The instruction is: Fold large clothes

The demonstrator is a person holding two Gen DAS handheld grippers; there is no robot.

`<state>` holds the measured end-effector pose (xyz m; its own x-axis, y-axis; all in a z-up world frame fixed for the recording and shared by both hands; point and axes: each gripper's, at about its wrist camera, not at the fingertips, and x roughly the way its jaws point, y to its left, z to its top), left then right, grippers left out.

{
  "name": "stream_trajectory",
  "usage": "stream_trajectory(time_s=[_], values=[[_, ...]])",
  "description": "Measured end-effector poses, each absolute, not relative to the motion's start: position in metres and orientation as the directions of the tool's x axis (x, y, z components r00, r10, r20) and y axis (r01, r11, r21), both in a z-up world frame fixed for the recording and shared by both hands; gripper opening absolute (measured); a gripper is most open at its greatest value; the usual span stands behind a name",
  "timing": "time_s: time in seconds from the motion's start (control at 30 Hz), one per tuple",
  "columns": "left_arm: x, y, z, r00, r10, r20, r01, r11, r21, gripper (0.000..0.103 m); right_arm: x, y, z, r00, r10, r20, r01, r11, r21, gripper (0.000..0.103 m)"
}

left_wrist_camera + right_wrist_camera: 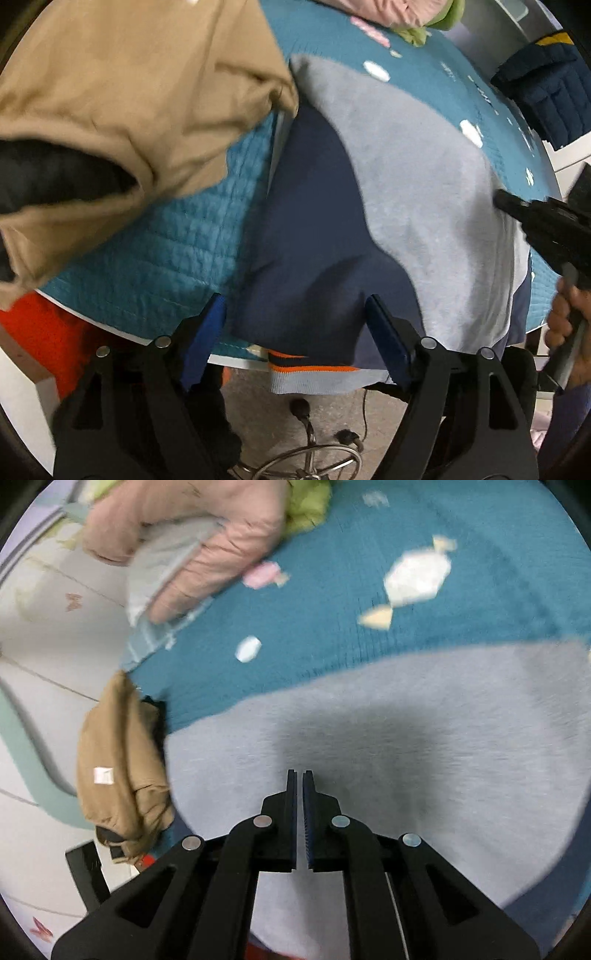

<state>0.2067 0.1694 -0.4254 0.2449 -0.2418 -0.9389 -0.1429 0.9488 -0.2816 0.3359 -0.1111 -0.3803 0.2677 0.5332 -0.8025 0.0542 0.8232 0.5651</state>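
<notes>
A large navy and grey garment [388,192] lies on the teal quilted table cover [155,258], its striped hem [314,376] hanging over the near edge. My left gripper [295,310] is open, its blue-padded fingers [384,328] spread around the navy part near the table edge. My right gripper [299,777] is shut and empty, its tips just above the grey fleece side [406,746]; it also shows at the right of the left wrist view [509,201].
A tan garment [129,110] lies bunched at the left, also seen in the right wrist view [118,760]. A pink jacket [192,542] and green cloth [306,506] lie at the far side. Navy clothing [546,99] sits at the right. A stool base [314,461] stands below.
</notes>
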Motion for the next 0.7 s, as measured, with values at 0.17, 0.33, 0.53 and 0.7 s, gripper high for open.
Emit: stream_trajectory(time_s=[0.17,0.33,0.53,0.7], values=[[0.207,0.165,-0.438,0.232,-0.257,-0.938,-0.141,0.946,-0.293,0.087,0.331,-0.113,-0.397,0.233,0.542,-0.807,0.102,0.812,0.575,0.0],[0.205,0.166,-0.438,0.232,-0.272,-0.934,-0.145,0.94,-0.31,0.087,0.265,-0.103,-0.391,0.166,0.517,-0.84,0.048,0.846,0.531,0.003],[0.206,0.164,-0.44,0.204,-0.273,-0.94,-0.127,0.945,-0.302,0.087,0.233,-0.115,-0.413,0.243,0.554,-0.797,0.088,0.805,0.587,0.0],[0.203,0.16,-0.444,0.159,-0.329,-0.931,-0.147,0.925,-0.352,0.086,0.225,-0.109,-0.398,0.269,0.563,-0.782,0.035,0.805,0.592,0.01]])
